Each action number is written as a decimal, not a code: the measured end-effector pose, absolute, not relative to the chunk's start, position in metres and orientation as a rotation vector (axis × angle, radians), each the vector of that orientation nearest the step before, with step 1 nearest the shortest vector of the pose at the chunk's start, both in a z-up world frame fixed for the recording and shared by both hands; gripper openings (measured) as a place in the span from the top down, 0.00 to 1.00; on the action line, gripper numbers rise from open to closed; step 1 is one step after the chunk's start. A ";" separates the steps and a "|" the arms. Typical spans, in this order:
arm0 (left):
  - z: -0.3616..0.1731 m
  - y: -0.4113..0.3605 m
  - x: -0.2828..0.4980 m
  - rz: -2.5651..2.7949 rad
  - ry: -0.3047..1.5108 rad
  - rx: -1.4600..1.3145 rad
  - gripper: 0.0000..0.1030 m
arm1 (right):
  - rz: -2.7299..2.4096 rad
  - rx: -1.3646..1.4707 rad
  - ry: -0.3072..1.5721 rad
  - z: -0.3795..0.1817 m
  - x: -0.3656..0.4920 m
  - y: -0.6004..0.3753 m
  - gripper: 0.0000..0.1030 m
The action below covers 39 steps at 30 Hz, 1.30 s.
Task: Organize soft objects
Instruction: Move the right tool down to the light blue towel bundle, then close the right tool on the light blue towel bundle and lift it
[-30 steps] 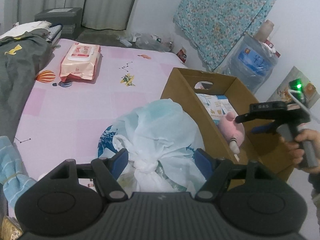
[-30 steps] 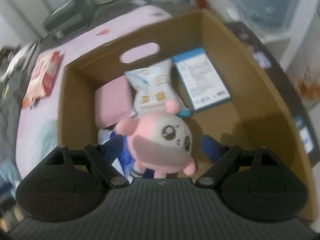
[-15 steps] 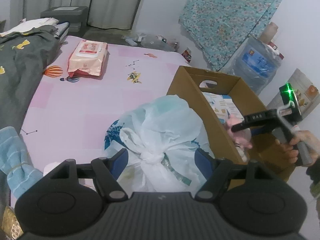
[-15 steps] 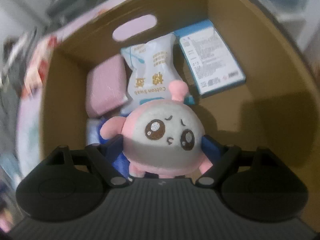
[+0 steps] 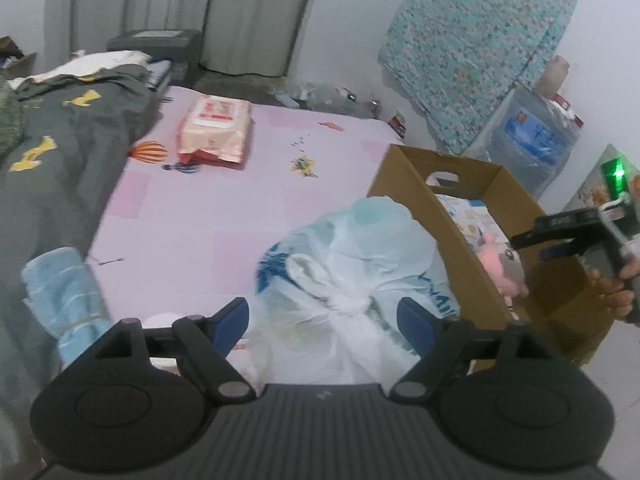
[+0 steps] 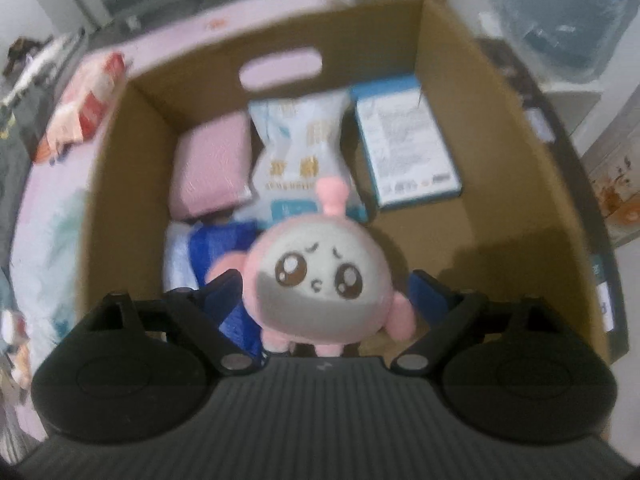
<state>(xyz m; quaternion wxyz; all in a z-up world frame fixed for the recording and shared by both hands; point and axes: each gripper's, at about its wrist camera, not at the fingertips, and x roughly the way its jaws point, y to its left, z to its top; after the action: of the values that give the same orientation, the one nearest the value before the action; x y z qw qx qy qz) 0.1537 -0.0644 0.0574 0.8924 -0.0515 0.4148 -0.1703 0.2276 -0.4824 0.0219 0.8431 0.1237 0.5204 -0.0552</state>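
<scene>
A pink and grey plush toy (image 6: 320, 280) sits between the wide-apart fingers of my right gripper (image 6: 326, 300), over the inside of a cardboard box (image 6: 500, 128). It also shows in the left wrist view (image 5: 505, 265) inside the box (image 5: 440, 216). My left gripper (image 5: 323, 322) is open around a knotted white plastic bag (image 5: 352, 264) lying on the pink bed sheet (image 5: 224, 216) beside the box. The box holds a pink pad (image 6: 212, 168), a cotton swab pouch (image 6: 300, 152), a blue-edged pack (image 6: 404, 144) and a blue cloth (image 6: 216, 252).
A pack of wet wipes (image 5: 216, 128) lies further up the bed. A dark green blanket (image 5: 52, 168) covers the left side, and a rolled light blue towel (image 5: 64, 288) lies near my left gripper. A water jug (image 5: 536, 140) stands behind the box.
The right gripper opened and pulled back, leaving the plush toy loose between its fingers in the box. The left gripper pulled back and rose a little from the white bag.
</scene>
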 end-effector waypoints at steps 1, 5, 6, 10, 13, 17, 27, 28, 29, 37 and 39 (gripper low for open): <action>0.059 -0.058 0.150 -0.338 0.851 -0.107 0.20 | -0.116 0.262 1.079 0.031 0.225 -0.478 0.12; 0.061 -0.027 0.135 -0.241 0.807 -0.094 0.19 | -0.038 0.261 0.985 0.071 0.219 -0.446 0.12; 0.061 -0.019 0.131 -0.214 0.796 -0.087 0.19 | 0.011 0.274 0.961 0.081 0.218 -0.433 0.12; 0.057 0.014 0.119 -0.099 0.774 -0.074 0.19 | 0.229 0.294 0.911 0.108 0.226 -0.370 0.12; 0.051 0.036 0.118 -0.021 0.777 -0.086 0.19 | 0.374 0.262 0.909 0.112 0.240 -0.309 0.12; 0.041 0.061 0.125 0.035 0.798 -0.122 0.20 | 0.529 0.209 0.949 0.098 0.265 -0.216 0.12; 0.003 0.076 0.178 0.028 0.926 -0.149 0.37 | 0.705 0.270 1.239 0.009 0.328 -0.058 0.27; -0.002 0.076 0.183 0.031 0.945 -0.147 0.38 | 0.698 0.275 1.264 -0.004 0.332 -0.049 0.30; -0.006 0.077 0.189 0.034 0.963 -0.142 0.39 | 0.691 0.277 1.285 -0.012 0.337 -0.043 0.32; -0.026 0.085 0.213 0.030 1.050 -0.154 0.40 | 0.688 0.334 1.418 -0.071 0.351 -0.024 0.42; -0.030 0.085 0.217 0.026 1.068 -0.166 0.41 | 0.704 0.330 1.403 -0.073 0.349 -0.023 0.42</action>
<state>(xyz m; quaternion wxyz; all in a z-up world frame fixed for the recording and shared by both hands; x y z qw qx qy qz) 0.2166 0.0848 -0.0297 0.8574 -0.0788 0.5084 0.0125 0.3494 -0.0228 -0.0728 0.6952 0.1479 0.6287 0.3154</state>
